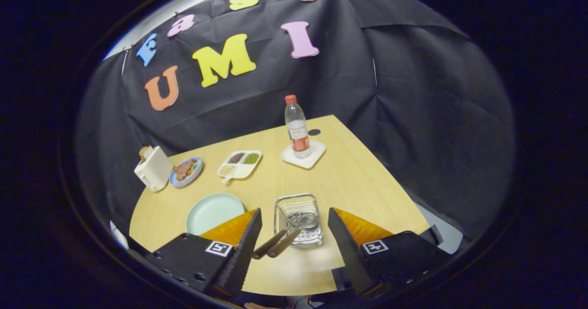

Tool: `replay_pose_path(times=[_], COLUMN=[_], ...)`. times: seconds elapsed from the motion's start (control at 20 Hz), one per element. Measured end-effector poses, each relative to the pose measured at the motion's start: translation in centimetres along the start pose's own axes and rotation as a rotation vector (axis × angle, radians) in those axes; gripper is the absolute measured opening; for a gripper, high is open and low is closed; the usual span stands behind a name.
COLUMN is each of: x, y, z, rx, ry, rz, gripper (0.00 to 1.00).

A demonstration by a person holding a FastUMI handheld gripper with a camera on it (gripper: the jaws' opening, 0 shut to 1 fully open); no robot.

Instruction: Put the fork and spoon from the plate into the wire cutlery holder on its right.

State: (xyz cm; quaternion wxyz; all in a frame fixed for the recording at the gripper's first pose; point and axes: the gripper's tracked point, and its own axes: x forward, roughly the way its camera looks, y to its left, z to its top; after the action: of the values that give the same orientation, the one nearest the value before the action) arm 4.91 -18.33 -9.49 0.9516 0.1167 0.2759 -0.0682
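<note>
The wire cutlery holder (298,219) stands on the wooden table just ahead of my fingers, between their tips. The fork (272,241) and the spoon (294,233) lie in it, heads down inside the basket, brown handles leaning out over its near rim toward my left finger. To the holder's left sits the pale green plate (214,211), bare, partly behind my left finger. My gripper (294,224) is open, fingers wide apart, nothing pressed between them. It is held above the table, a little back from the holder.
Beyond the plate are a white toaster (153,167), a blue plate with food (186,171) and a white divided dish (239,163). A water bottle (297,127) stands on a white coaster (303,155) at the back. The table's curved edge (399,194) runs along the right.
</note>
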Motion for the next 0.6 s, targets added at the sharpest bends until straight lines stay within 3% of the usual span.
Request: replay_pose_path(times=[0.1, 0.6], x=[-1.1, -10.6], y=[1.3, 12.8], z=[0.7, 2.0], rx=[-0.014, -0.140], ry=[-0.053, -0.340], rz=[0.000, 0.069], gripper=[0.96, 0.96])
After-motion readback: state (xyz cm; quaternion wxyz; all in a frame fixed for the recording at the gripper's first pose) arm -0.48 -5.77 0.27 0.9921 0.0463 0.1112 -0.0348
